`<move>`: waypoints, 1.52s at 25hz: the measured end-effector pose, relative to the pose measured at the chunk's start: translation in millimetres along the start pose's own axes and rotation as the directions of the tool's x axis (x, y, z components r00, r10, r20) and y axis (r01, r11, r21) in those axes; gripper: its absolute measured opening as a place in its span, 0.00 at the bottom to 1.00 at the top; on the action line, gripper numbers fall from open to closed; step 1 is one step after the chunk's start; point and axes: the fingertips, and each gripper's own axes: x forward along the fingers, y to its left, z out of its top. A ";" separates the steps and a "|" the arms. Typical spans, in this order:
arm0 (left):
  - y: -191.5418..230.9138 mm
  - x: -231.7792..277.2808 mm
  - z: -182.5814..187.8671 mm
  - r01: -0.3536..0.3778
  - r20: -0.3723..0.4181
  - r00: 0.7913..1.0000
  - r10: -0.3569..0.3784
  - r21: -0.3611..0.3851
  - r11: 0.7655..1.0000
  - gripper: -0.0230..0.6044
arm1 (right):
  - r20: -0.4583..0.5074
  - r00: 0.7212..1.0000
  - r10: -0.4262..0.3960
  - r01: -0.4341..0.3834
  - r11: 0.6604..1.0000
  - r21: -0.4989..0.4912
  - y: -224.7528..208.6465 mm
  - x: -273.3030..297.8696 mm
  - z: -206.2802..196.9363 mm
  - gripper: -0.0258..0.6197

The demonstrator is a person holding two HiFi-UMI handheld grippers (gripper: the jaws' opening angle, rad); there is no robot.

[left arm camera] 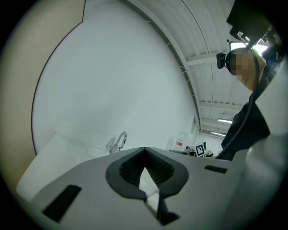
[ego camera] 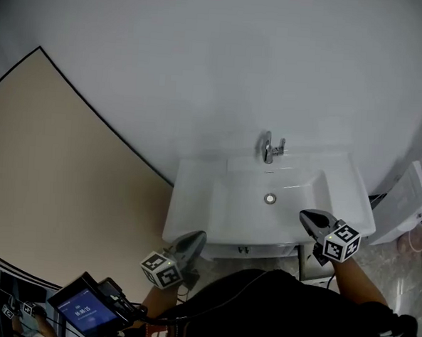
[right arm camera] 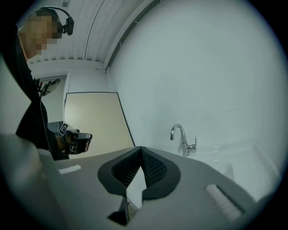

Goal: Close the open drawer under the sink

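Black clothing [ego camera: 273,310] of the person fills the bottom of the head view, and a small lit screen [ego camera: 84,312] sits at its lower left. Just above it, the left gripper [ego camera: 198,236] and the right gripper [ego camera: 305,215] are held out level, well apart, one near each front corner of the sink [ego camera: 202,199].

In the left gripper view, the left gripper [left arm camera: 144,150] has its jaws clenched, the tips meeting, with nothing between them. In the right gripper view, the right gripper [right arm camera: 140,149] is also clenched tip to tip and holds nothing.

Between the two grippers, the drawer [ego camera: 252,251] shows as a pale strip directly under the front rim of the sink, with two small dark fittings on it. I cannot tell how far it stands out. Neither gripper touches it.

The sink is white, with a round drain [ego camera: 270,198] in the middle of the basin. A chrome tap [ego camera: 271,147] stands at its back edge. Behind it rises a plain white wall [ego camera: 224,65], and a beige panel [ego camera: 47,168] covers the surface to the left.
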 end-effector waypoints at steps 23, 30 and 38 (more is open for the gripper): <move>104.1 95.8 21.5 0.325 -0.181 0.930 -0.322 -0.009 0.946 0.04 | 0.044 0.940 -0.338 0.335 0.939 0.074 -21.3 61.3 -4.8 0.04; 130.6 114.6 26.3 0.404 -0.249 0.887 -0.389 0.010 0.915 0.04 | 0.063 0.885 -0.460 0.454 0.886 0.097 -21.0 63.8 1.8 0.04; 103.3 175.2 -14.7 0.454 -0.293 0.848 -0.441 -0.028 0.891 0.04 | 0.056 0.820 -0.570 0.563 0.820 0.102 -53.8 1.1 -23.3 0.04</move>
